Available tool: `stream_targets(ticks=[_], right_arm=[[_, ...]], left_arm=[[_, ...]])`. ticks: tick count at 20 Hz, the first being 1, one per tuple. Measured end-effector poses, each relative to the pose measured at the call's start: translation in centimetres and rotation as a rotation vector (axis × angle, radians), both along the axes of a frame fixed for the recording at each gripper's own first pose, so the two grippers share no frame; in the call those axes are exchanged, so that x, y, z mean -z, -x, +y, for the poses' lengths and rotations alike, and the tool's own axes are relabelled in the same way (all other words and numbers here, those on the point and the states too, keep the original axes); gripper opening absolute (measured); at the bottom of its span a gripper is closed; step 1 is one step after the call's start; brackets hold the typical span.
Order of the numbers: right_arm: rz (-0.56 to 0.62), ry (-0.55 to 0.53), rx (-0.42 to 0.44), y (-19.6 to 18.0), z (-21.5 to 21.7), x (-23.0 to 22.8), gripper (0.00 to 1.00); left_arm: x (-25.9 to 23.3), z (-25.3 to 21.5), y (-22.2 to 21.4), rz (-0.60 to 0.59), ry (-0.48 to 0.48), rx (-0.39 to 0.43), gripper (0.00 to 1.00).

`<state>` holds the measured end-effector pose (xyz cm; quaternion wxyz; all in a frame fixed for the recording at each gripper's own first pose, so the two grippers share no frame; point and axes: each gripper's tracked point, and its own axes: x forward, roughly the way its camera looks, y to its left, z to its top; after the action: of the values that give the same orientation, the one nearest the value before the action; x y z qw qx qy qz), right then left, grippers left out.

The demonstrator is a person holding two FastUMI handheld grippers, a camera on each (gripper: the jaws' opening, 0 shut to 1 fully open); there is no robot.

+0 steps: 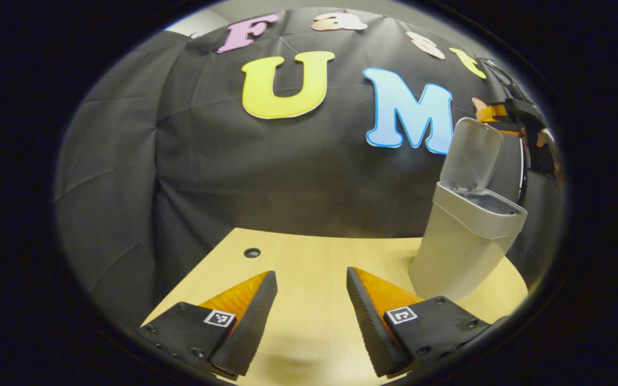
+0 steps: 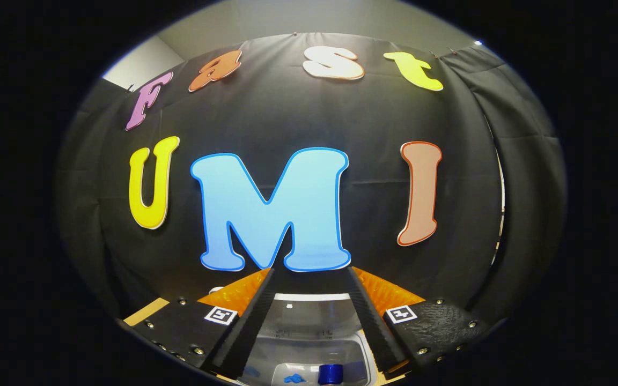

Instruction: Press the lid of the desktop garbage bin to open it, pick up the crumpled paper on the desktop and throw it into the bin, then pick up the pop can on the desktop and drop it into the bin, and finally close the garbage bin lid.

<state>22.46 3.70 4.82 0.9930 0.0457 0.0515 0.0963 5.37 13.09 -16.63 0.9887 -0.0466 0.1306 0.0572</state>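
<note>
One step looks left to you — shutting the lid. In the left gripper view, your left gripper (image 1: pixel 311 313) hangs wide and empty over the desk (image 1: pixel 298 257), the bin (image 1: pixel 462 244) ahead to its right, its lid (image 1: pixel 472 155) upright, your right gripper (image 1: pixel 507 115) above it. In the right gripper view, the right gripper (image 2: pixel 311 316) — spread, holding nothing — looks straight down into the bin (image 2: pixel 309 343), a blue can (image 2: pixel 331 373) inside; it is the nearer.

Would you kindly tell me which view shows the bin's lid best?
The left gripper view: the lid stands raised and whole above the grey bin, seen from the side. The right gripper view looks down into the bin between the right claw, so little of the lid can be made out there.
</note>
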Motion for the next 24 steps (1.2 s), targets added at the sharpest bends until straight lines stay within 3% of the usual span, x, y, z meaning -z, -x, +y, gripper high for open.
stream_targets(ticks=[12, 24], right_arm=[[0.053, 0.012, -0.033, 5.0, -0.2, 3.4, 0.86], [0.261, 0.029, -0.058, 7.5, 1.1, 12.4, 0.86]], left_arm=[[-0.2, -3.0, -0.9, -0.003, 0.002, 0.058, 0.89], [0.1, -2.3, -0.2, 0.008, -0.004, 0.047, 0.87]])
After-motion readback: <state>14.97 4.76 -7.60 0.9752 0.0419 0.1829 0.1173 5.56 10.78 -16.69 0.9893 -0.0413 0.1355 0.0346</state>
